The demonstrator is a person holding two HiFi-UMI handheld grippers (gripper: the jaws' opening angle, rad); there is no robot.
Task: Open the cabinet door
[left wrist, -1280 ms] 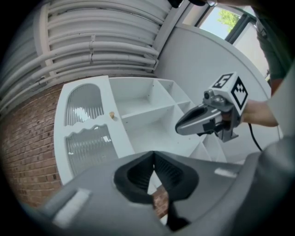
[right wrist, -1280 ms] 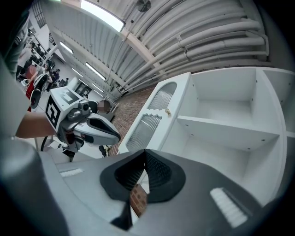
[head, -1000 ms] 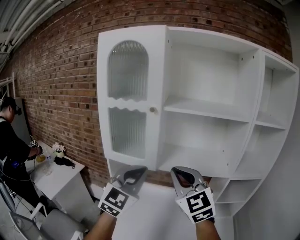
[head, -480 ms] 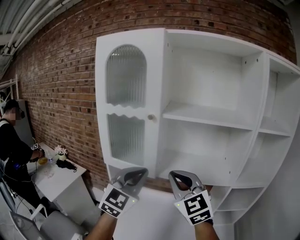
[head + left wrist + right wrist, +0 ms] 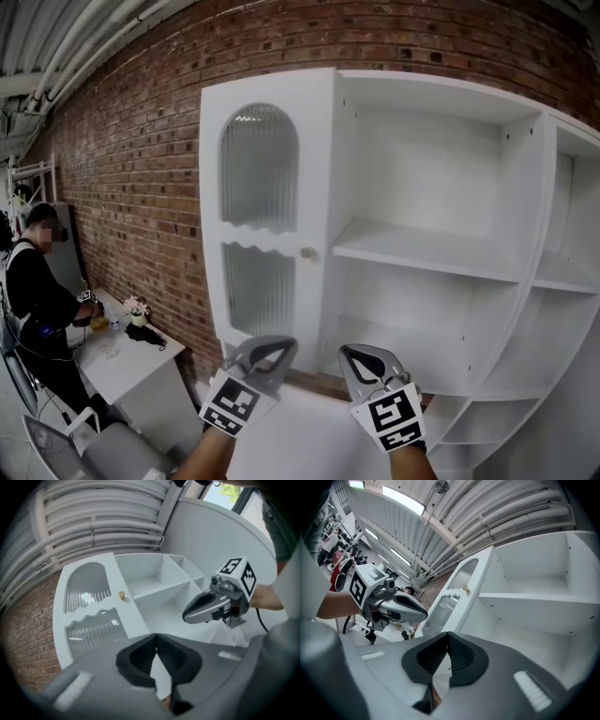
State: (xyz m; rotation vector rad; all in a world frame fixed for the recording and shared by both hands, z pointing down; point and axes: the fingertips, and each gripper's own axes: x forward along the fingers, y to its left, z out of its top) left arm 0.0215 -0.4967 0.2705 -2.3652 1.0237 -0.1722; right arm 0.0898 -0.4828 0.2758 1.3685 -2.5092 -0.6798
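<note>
A brick wall (image 5: 131, 141) backs a white cabinet (image 5: 441, 255) filling the head view. Its glass-paned door (image 5: 267, 232), apparently closed, stands at ten o'clock, with a small knob (image 5: 307, 253) on its right edge. At six o'clock, well short of it, the left gripper (image 5: 267, 347) and right gripper (image 5: 361, 354) hover, jaws pressed together and empty. If a gripper arrives clenched, it would likely bump or slip off the knob.
</note>
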